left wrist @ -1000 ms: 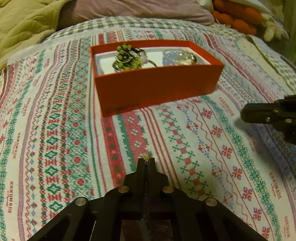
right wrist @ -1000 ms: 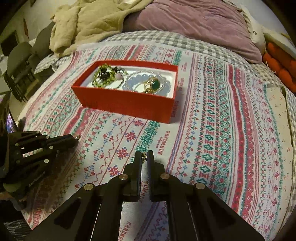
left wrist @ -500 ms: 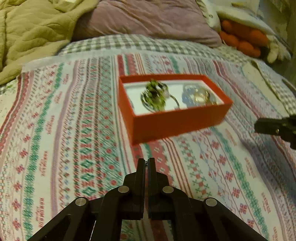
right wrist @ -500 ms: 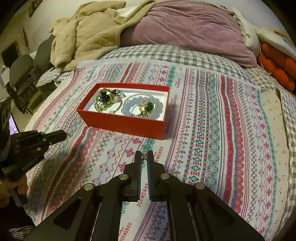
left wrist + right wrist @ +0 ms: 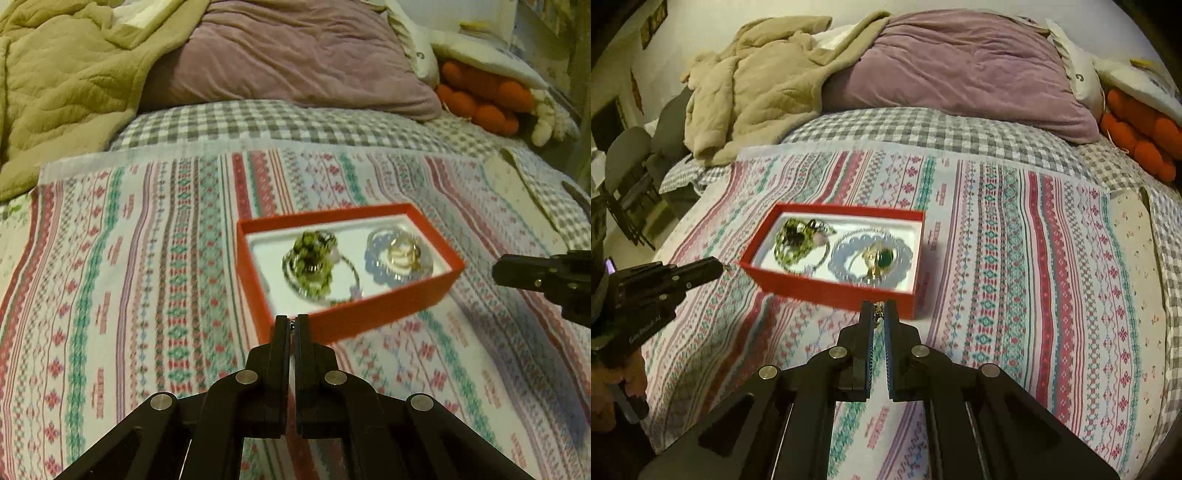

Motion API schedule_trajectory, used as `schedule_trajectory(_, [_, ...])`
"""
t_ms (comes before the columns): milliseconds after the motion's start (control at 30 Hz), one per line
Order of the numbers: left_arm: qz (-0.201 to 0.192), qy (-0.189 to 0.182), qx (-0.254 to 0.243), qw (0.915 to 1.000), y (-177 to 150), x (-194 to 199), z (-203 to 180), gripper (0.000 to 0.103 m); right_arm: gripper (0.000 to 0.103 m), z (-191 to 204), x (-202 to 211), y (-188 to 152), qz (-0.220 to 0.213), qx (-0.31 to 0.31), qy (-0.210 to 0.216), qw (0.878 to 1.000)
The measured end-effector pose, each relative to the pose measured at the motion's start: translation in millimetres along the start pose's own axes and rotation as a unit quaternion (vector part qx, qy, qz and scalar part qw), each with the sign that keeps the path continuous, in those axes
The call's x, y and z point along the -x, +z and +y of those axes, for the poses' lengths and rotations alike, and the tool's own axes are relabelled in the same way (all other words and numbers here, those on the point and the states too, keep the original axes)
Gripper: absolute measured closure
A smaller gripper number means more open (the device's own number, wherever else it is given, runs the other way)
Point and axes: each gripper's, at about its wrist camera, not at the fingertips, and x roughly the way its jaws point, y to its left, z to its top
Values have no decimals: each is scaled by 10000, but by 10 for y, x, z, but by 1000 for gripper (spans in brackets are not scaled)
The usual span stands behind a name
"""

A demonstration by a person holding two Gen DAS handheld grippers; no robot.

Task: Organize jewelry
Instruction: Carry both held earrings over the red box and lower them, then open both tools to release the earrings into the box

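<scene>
So the red box (image 5: 833,286) sat on the patterned cloth (image 5: 1015,258) over the bed, open, with a green bead bracelet (image 5: 794,242) in its left half and a pale blue bead bracelet (image 5: 849,258) ringing a green-stone ring (image 5: 882,258) in its right half. Left hand-held gripper (image 5: 292,325) was closed just in front of the box, pinching something tiny, too small to tell. Right hand-held gripper (image 5: 879,308) was clamped on a small gold piece (image 5: 877,312), also at the box's near wall.
</scene>
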Motion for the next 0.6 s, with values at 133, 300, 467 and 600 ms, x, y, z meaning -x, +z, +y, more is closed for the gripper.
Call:
schedule_trajectory(133, [23, 27, 72, 10000, 87, -116, -22, 103, 98, 5, -92, 116, -17, -94, -11, 10000])
schedule_trajectory(300, [99, 55, 159, 9998, 153, -272, -30, 103, 98, 16, -274, 233, 59, -183, -20, 9998])
schedule_trajectory(467, [200, 69, 184, 9996, 188, -432, -39, 103, 98, 26, -463, 297, 163, -251, -52, 9995])
schedule_trajectory(600, [254, 79, 173, 9995, 222, -533, -60, 103, 98, 26, -591, 349, 206, -325, -55, 9992])
